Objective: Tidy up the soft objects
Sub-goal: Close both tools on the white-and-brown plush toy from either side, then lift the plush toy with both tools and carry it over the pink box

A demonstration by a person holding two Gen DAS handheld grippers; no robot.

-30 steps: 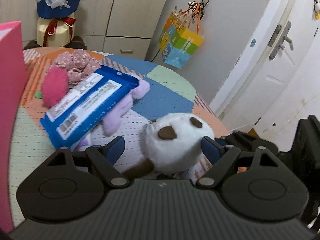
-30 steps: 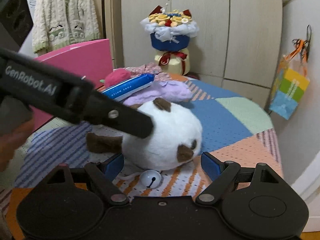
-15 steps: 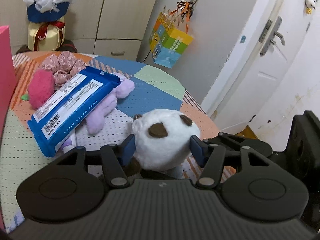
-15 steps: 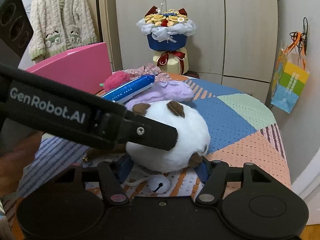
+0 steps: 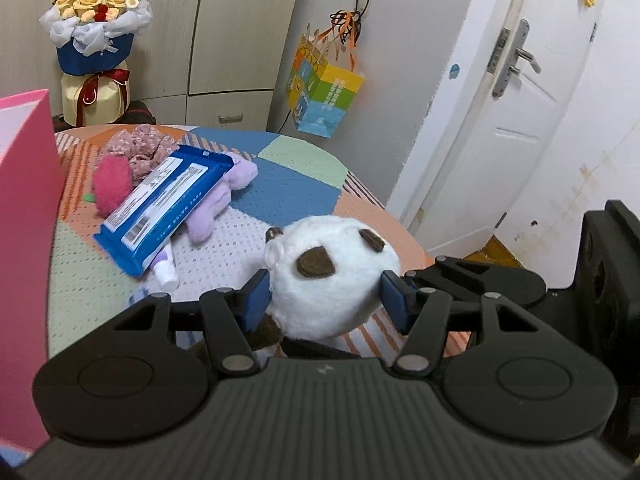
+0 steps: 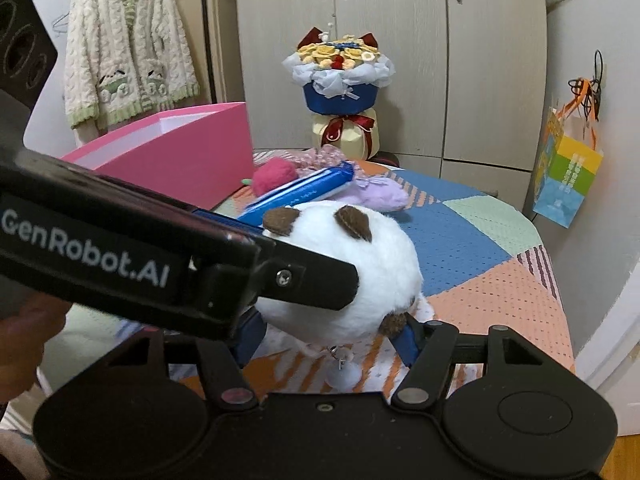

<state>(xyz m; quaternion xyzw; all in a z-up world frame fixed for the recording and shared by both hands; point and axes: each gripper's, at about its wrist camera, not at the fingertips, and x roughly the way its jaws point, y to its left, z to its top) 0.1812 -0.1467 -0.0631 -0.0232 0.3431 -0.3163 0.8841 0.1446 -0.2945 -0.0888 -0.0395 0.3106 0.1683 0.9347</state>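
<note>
Both grippers are clamped on the white plush (image 5: pixel 334 280): left gripper (image 5: pixel 326 296) has its blue pads pressed into its sides, right gripper (image 6: pixel 330 330) pinches it low down, near the small bell (image 6: pixel 340 368) under it. Plush sits at the near right part of the patchwork table (image 5: pixel 288 184). Farther left lie the blue wipes pack (image 5: pixel 168 204) on top of a purple plush (image 5: pixel 216 208), a pink pom (image 5: pixel 112 186) and, at the far left, the pink box (image 6: pixel 180 148).
</note>
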